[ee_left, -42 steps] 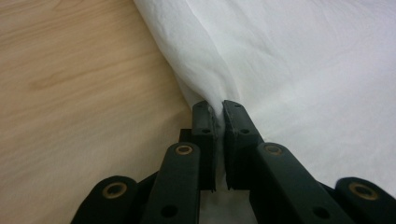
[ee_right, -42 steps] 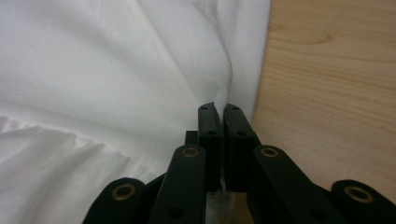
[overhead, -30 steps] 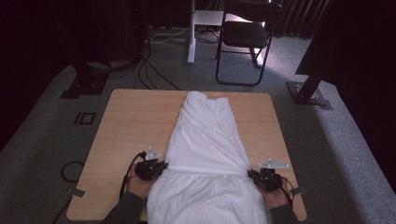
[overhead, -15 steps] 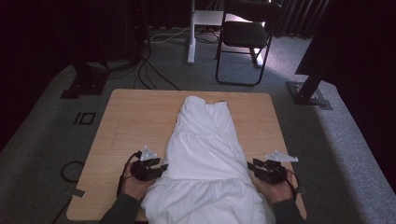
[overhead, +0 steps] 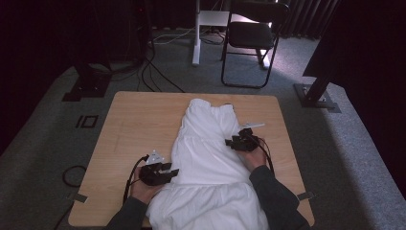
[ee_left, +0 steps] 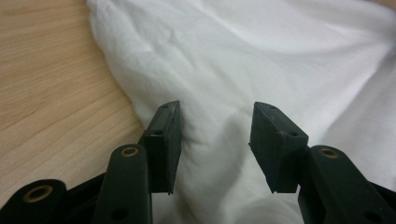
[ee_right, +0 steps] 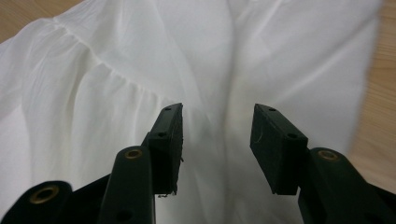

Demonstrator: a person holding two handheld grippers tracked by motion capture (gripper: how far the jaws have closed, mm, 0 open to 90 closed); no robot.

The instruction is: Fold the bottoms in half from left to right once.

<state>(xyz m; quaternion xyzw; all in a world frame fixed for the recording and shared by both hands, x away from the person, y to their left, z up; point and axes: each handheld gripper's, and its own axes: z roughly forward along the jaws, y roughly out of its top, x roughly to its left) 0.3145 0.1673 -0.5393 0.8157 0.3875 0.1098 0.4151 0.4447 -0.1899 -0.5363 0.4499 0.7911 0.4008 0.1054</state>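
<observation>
A white garment point(overhead: 206, 163) lies lengthwise down the middle of the wooden table point(overhead: 139, 120), its narrow end pointing away from you and its wide end spilling over the near edge between your forearms. Your left gripper point(overhead: 165, 172) sits at the garment's left edge, near you. Its jaws have just been opening and now stand apart, with white cloth lying under the gap and nothing pinched. Your right gripper point(overhead: 237, 142) is farther up the table, at the garment's right edge beside a gathered seam. Its jaws have also just been opening and stand apart over the cloth, gripping nothing. A black chair point(overhead: 251, 38) stands on the carpet beyond the table.
</observation>
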